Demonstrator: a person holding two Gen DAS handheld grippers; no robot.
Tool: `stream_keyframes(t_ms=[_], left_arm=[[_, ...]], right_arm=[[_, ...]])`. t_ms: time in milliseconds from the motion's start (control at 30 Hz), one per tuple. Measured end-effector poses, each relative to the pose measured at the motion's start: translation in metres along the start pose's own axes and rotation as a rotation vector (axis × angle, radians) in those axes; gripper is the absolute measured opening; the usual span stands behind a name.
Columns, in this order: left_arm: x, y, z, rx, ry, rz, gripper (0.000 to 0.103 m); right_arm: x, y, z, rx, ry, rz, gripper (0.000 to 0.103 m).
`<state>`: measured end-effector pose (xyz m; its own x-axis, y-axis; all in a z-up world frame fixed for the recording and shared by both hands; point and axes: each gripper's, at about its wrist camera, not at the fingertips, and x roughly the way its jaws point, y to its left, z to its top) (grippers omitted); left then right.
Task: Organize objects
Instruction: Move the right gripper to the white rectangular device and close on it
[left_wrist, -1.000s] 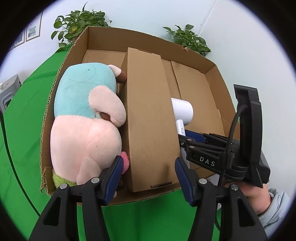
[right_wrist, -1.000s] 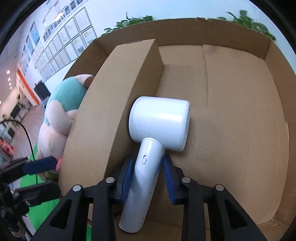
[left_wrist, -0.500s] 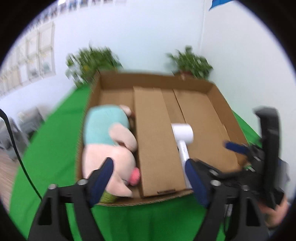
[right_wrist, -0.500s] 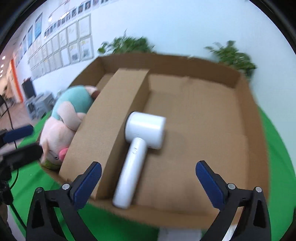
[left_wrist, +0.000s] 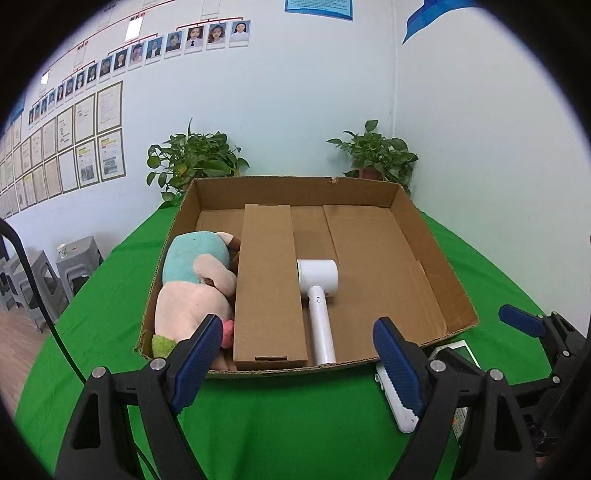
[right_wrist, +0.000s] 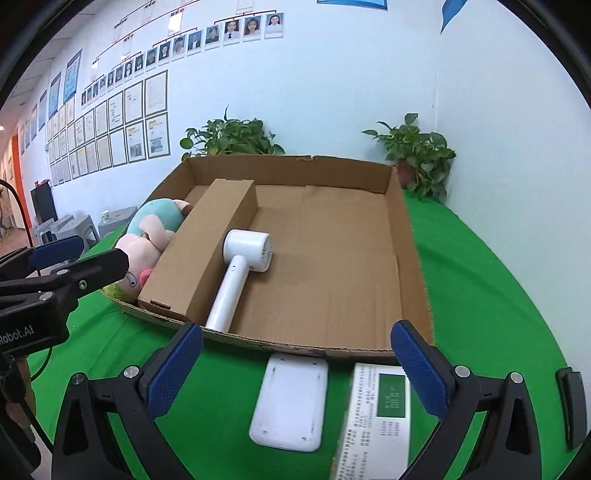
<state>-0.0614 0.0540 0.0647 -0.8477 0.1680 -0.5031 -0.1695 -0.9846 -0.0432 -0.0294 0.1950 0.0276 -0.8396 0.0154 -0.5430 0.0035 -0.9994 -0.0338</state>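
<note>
Where it clamped the hair dryer (right_wrist: 242, 273) before, right gripper (right_wrist: 295, 373) jaws apart, empty, left gripper (left_wrist: 293, 356) opening.

The tray (right_wrist: 410, 258) lies bare right of the hair dryer (right_wrist: 243, 266).

Two potted plants (left_wrist: 195, 155) (left_wrist: 373, 151) stand against the pale wall (left_wrist: 295, 103) far ahead of the gripper, one up to the left and one up to the right near the room's corner. Rows of framed papers (right_wrist: 110, 122) and small portrait photos (right_wrist: 207, 37) cover the wall to the upper left. Grey stools (left_wrist: 44, 277) sit low at the far left, one carrying a paper cup (left_wrist: 62, 251).
</note>
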Motion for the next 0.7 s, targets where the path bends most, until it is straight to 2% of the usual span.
stream_keyframes(t_ms=[300, 333, 400, 467, 567, 600, 633, 667, 700], left_arm=[[-0.003, -0.009, -0.005, -0.027, 0.01, 0.023, 0.082], [-0.005, -0.009, -0.005, -0.031, 0.007, 0.013, 0.078], [-0.005, -0.008, -0.006, -0.035, 0.014, -0.014, 0.06], [-0.004, -0.008, -0.007, -0.028, 0.029, -0.028, 0.037], [-0.005, -0.008, -0.011, -0.006, 0.029, -0.041, 0.035], [-0.005, -0.009, -0.013, 0.001, 0.024, -0.044, 0.035], [-0.005, -0.009, -0.015, 0.008, 0.026, -0.043, 0.048], [-0.003, -0.008, -0.017, 0.013, 0.036, -0.04, 0.076], [-0.001, -0.006, -0.02, 0.009, 0.045, -0.036, 0.087]], right_arm=[[-0.038, 0.002, -0.009, 0.001, -0.042, 0.005, 0.102], [-0.039, 0.001, -0.009, 0.0, -0.04, 0.004, 0.102], [-0.041, -0.001, -0.01, 0.004, -0.035, 0.014, 0.102], [-0.043, -0.003, -0.013, 0.001, -0.037, 0.024, 0.102], [-0.053, -0.008, -0.023, 0.013, -0.056, 0.069, 0.102], [-0.056, -0.011, -0.027, 0.032, -0.067, 0.102, 0.102], [-0.06, -0.015, -0.031, 0.052, -0.076, 0.147, 0.103], [-0.063, -0.016, -0.037, 0.061, -0.078, 0.193, 0.103], [-0.063, -0.016, -0.043, 0.057, -0.069, 0.238, 0.103]])
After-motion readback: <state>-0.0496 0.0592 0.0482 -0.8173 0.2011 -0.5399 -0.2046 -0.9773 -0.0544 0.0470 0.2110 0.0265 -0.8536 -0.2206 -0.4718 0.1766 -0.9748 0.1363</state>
